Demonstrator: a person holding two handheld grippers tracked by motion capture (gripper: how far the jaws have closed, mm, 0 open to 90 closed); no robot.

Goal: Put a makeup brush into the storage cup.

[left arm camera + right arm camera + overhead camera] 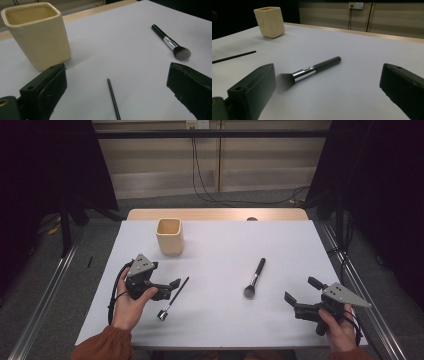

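A cream square cup [170, 236] stands upright at the back left of the white table [220, 320]. A thin black-handled brush [174, 297] lies just right of my left gripper [171, 289], which is open and holds nothing. In the left gripper view the thin brush [113, 100] lies between the spread jaws, with the cup [37, 35] beyond and to the left. A thick makeup brush [255, 277] lies mid-right, its bristles towards the person. My right gripper [301, 290] is open, low over the table and right of it. The right gripper view shows the thick brush [312, 70] just ahead of the jaws.
A wooden strip [215, 214] runs along the table's far edge. Cables [235, 200] trail on the floor behind, metal rails [360, 285] flank both sides, and dark curtains [380, 170] hang left and right. Bare tabletop lies between the two brushes.
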